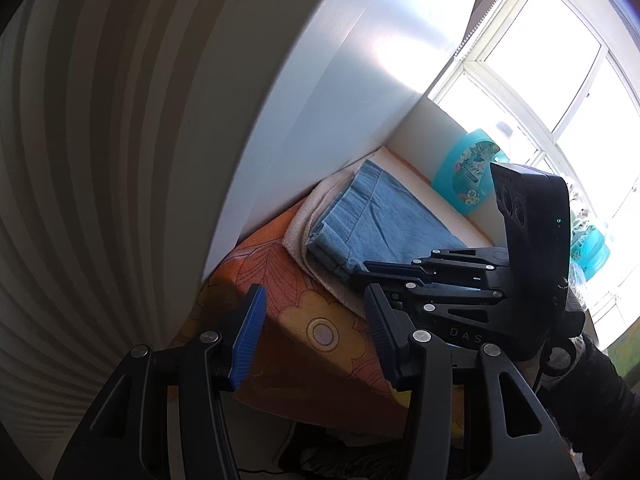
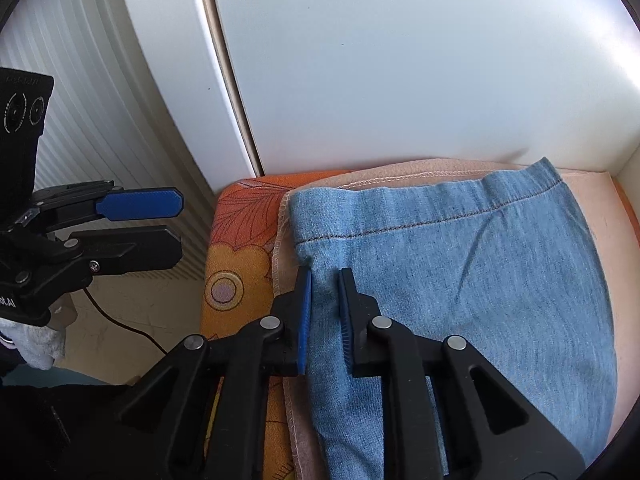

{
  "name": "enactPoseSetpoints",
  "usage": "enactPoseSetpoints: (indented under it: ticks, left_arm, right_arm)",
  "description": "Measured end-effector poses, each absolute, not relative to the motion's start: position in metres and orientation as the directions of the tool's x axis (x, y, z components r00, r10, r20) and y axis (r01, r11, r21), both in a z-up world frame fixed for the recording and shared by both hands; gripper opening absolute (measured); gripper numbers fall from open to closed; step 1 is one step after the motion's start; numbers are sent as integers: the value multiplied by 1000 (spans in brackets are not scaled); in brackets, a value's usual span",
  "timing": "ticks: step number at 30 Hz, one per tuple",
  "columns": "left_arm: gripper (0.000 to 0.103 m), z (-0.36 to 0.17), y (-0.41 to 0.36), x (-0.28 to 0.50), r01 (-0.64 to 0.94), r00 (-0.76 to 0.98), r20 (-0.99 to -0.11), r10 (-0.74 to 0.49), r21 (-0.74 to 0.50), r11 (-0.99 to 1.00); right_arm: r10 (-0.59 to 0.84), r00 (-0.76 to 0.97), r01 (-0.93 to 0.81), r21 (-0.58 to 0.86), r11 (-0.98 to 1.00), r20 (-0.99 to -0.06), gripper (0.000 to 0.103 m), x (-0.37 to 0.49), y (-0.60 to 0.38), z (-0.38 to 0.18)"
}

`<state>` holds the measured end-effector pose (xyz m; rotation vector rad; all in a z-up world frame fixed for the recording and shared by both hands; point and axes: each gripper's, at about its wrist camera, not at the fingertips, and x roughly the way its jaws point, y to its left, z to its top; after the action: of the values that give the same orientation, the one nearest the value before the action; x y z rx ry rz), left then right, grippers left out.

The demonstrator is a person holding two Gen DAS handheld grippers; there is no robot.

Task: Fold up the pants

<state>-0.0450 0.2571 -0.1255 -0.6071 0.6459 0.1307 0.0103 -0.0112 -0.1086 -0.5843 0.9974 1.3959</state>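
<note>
One pair of light-blue denim pants lay folded flat on a pinkish towel, which sat on an orange flower-print cover pushed up against a white cabinet wall. Right claw was pinching a raised ridge of the denim near the left edge of the pants, blue pads pressed on the fabric from both sides. Left claw hung spread with nothing between its pads, off the left edge of the cover, apart from the pants. Two turquoise bottles stood by a bright window behind the pants. Ribbed radiator on the left, black cable on the floor.
</note>
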Motion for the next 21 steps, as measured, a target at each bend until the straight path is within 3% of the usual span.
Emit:
enactPoseSetpoints:
  ticks: [9, 21]
  left_arm:
    - [50, -121, 248, -12, -242, 821, -554, -135, -552, 798]
    - [49, -139, 254, 21, -262, 831, -525, -182, -659, 705]
  right_arm:
    - [614, -258, -849, 478, 225, -746, 7, 63, -50, -108]
    - [624, -280, -847, 493, 197, -730, 7, 67, -44, -116]
